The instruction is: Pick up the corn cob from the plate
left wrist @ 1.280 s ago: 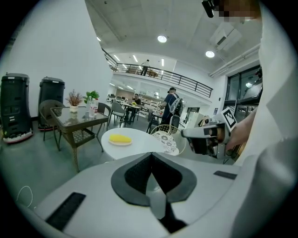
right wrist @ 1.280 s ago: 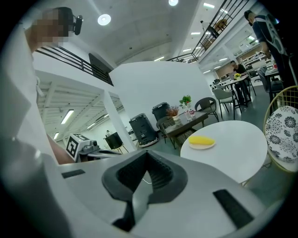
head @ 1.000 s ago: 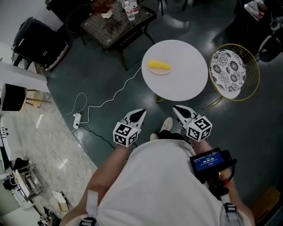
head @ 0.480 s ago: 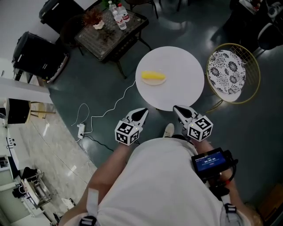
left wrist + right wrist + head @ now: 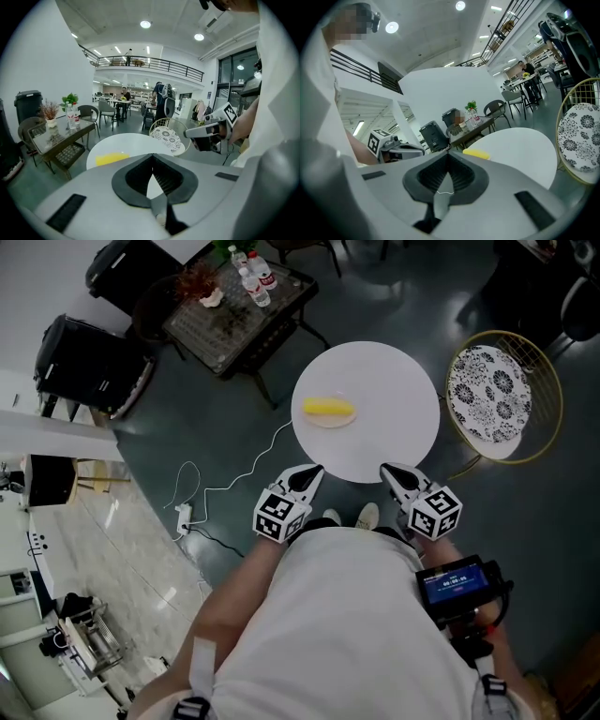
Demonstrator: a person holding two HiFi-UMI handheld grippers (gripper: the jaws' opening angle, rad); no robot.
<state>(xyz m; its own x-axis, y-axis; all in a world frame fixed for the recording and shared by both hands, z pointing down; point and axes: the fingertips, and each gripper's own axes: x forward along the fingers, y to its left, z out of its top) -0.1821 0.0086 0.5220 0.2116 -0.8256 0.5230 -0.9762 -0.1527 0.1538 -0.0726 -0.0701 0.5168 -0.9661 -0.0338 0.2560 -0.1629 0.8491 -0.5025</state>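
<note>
**Both grippers shut and empty, corn on plate**

Leftmost we hold the left gripper (image 5: 314, 471), jaws pressed together with nothing in them, tip by the near edge of the round white table (image 5: 394, 427). The corn cob (image 5: 329, 409) lies on its plate (image 5: 326, 423) on the table's left part, well apart from both tips. Our right gripper (image 5: 387, 471) is likewise closed and empty, by the same near edge. A patterned chair (image 5: 495, 390) stands just right of the table.

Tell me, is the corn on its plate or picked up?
On its plate. The corn cob lies on the plate; the left gripper and right gripper hang short of it, jaws shut.
</note>
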